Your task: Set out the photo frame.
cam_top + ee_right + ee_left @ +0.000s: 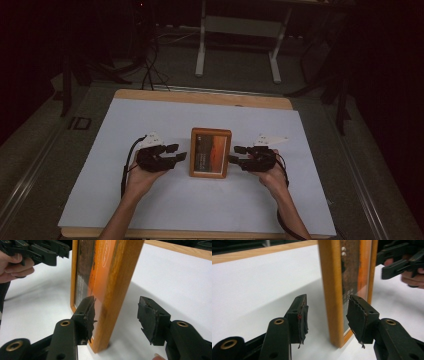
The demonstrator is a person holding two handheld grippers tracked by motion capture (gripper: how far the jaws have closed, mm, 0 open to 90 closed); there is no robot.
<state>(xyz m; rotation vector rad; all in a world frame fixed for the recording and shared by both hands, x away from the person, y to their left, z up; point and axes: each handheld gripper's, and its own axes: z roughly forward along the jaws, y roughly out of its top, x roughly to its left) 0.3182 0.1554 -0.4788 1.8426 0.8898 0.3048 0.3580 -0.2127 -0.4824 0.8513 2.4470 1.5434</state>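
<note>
Smooth wooden picture frame (210, 152) with glossy front, matt white table sheet (150, 120)

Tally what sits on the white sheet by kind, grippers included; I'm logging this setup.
Wooden picture frame: 1
Left gripper, jaws open: 1
Right gripper, jaws open: 1
Total: 3

Left claw (176, 152) agape, right claw (236, 154) agape
</note>
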